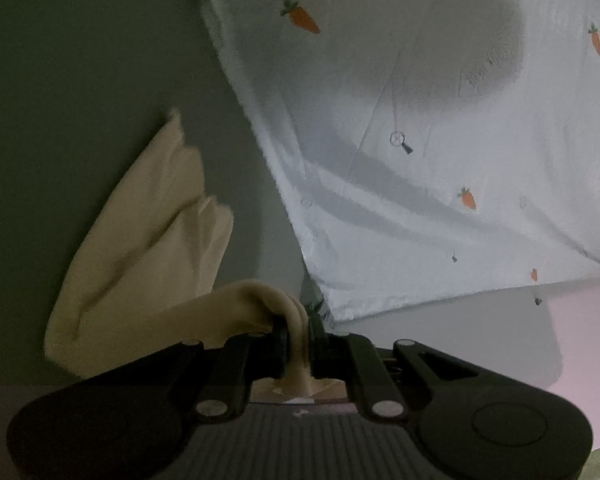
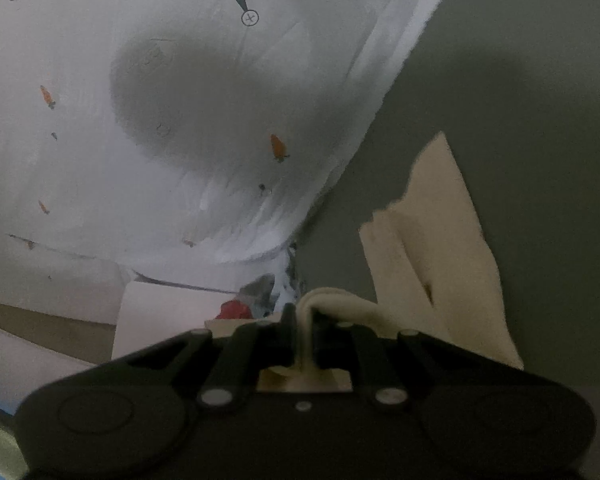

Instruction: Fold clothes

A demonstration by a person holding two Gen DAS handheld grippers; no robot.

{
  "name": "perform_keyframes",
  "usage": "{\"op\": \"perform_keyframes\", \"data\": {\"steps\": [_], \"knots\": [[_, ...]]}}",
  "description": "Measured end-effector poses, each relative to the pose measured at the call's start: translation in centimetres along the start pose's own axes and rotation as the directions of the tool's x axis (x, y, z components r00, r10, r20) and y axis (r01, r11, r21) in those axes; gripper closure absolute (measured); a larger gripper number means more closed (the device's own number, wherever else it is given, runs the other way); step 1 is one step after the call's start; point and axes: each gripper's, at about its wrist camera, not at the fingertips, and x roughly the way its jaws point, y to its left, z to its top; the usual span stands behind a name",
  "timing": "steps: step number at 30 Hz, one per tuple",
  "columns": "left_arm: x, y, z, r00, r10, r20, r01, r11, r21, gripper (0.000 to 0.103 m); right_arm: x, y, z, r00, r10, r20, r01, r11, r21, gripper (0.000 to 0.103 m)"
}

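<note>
A cream garment [image 1: 140, 248] hangs down to the left in the left wrist view, lifted above the surface. My left gripper [image 1: 298, 334] is shut on a bunched edge of it. In the right wrist view the same cream garment [image 2: 432, 256] hangs to the right. My right gripper [image 2: 304, 328] is shut on another bunched edge of it. The cloth drapes away from each gripper and its lower part is out of view.
A white sheet with small carrot prints [image 1: 440, 120] covers the bed below, also in the right wrist view [image 2: 180, 120]. A dark grey-green surface [image 1: 80, 80] lies beside it. A red item [image 2: 234, 310] sits near the sheet's edge.
</note>
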Motion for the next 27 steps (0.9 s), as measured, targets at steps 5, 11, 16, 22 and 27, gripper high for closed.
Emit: {"op": "perform_keyframes", "data": {"steps": [5, 11, 16, 22, 27], "knots": [[2.6, 0.5, 3.8, 0.999, 0.035, -0.001, -0.035, 0.999, 0.006, 0.093, 4.2, -0.8, 3.3, 1.0, -0.03, -0.001, 0.03, 1.0, 0.005, 0.095], [6.4, 1.9, 7.3, 0.992, 0.123, -0.019, -0.123, 0.992, 0.005, 0.093, 7.3, -3.3, 6.1, 0.994, -0.108, -0.011, 0.108, 0.993, 0.056, 0.094], [9.6, 3.2, 9.9, 0.98, 0.196, -0.021, -0.196, 0.981, 0.011, 0.091, 9.6, -6.2, 8.0, 0.988, -0.152, 0.016, 0.147, 0.977, 0.155, 0.09], [10.7, 2.1, 11.0, 0.951, 0.306, 0.037, -0.308, 0.947, 0.089, 0.048, 11.3, -8.0, 9.1, 0.986, -0.157, 0.062, 0.133, 0.947, 0.291, 0.06], [9.2, -1.5, 10.5, 0.939, 0.316, 0.136, -0.341, 0.906, 0.251, 0.026, 9.6, -5.4, 9.4, 0.977, -0.106, 0.183, 0.067, 0.976, 0.208, 0.047]]}}
